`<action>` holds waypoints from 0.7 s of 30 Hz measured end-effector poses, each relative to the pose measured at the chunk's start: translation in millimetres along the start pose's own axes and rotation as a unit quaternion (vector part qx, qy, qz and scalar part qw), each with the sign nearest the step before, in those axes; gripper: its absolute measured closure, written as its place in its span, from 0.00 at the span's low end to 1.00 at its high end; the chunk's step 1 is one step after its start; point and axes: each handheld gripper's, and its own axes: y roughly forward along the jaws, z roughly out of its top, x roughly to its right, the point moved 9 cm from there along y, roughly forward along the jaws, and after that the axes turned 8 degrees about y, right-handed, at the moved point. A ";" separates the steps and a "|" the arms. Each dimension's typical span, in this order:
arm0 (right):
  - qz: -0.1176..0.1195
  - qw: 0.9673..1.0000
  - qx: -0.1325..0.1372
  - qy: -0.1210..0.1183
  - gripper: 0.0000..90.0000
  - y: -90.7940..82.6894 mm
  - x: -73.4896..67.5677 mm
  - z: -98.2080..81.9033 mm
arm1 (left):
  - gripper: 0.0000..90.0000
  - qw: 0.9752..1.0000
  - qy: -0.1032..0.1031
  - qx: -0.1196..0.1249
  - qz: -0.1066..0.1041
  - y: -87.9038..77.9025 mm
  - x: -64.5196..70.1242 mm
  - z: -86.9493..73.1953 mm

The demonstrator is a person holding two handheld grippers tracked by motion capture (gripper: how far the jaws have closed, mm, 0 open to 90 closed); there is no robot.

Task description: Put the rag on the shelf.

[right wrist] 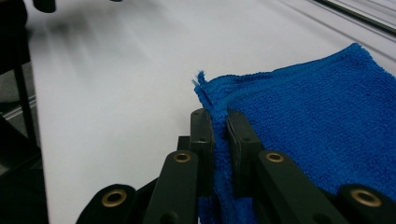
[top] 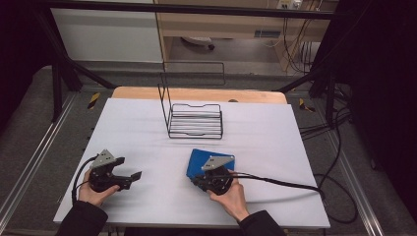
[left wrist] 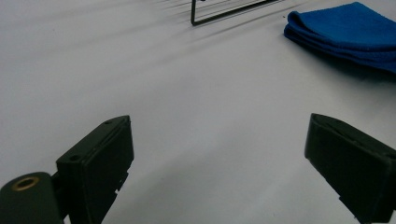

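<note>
— High view first: what is lying on the white table [top: 147, 128]?
— A folded blue towel [top: 199, 160] is sitting near the front edge, with a black wire rack [top: 195, 120] standing behind it, well apart.
— And the grippers?
— The right gripper [right wrist: 219, 135] is pinching the towel's near edge, its jaws pressed onto the cloth. The left gripper [left wrist: 217, 154] is hovering over bare table beside the towel — its jaws are spread wide, holding nothing.
</note>
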 end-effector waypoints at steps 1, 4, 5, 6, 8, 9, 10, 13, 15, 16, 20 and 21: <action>0.002 1.000 0.000 -0.005 0.92 1.2 -2.6 0.7 | 0.09 1.000 0.000 0.000 0.000 0.1 0.1 0.0; 0.014 1.000 0.000 -0.008 0.92 4.7 -11.8 1.8 | 0.09 1.000 0.001 -0.001 0.000 0.1 0.2 0.0; 0.021 1.000 -0.006 -0.014 0.92 7.3 -18.0 0.8 | 0.09 1.000 0.001 0.000 0.000 0.0 0.1 0.0; 0.023 1.000 -0.006 -0.018 0.92 8.7 -21.0 0.4 | 0.09 1.000 0.000 0.000 0.000 0.0 0.1 0.0; 0.028 0.999 -0.008 -0.021 0.92 9.8 -24.1 -0.1 | 0.09 1.000 0.000 0.000 0.000 0.0 0.0 -0.1; 0.032 0.999 -0.009 -0.020 0.92 10.6 -27.2 -0.5 | 0.09 1.000 0.000 0.000 0.000 0.0 0.0 -0.1; 0.035 0.999 -0.010 -0.023 0.92 10.9 -29.4 -0.8 | 0.09 1.000 0.000 0.000 0.000 -0.1 0.0 -0.1; 0.042 0.999 -0.011 -0.027 0.92 11.8 -35.3 -1.5 | 0.09 1.000 0.000 0.000 0.000 0.0 0.0 0.0; 0.044 0.999 -0.013 -0.027 0.91 12.5 -36.6 -2.6 | 0.09 1.000 0.000 -0.001 0.000 0.1 0.1 -0.1; 0.044 0.999 -0.014 -0.028 0.91 13.5 -36.2 -3.5 | 0.09 1.000 0.000 -0.001 -0.001 0.1 0.1 -0.1; 0.048 0.998 -0.023 -0.023 0.86 19.0 -35.9 -7.7 | 0.09 1.000 0.000 -0.001 -0.001 0.1 0.2 -0.2; 0.050 0.998 -0.023 -0.020 0.83 19.6 -36.1 -8.3 | 0.09 1.000 0.000 -0.001 -0.001 0.0 0.2 -0.2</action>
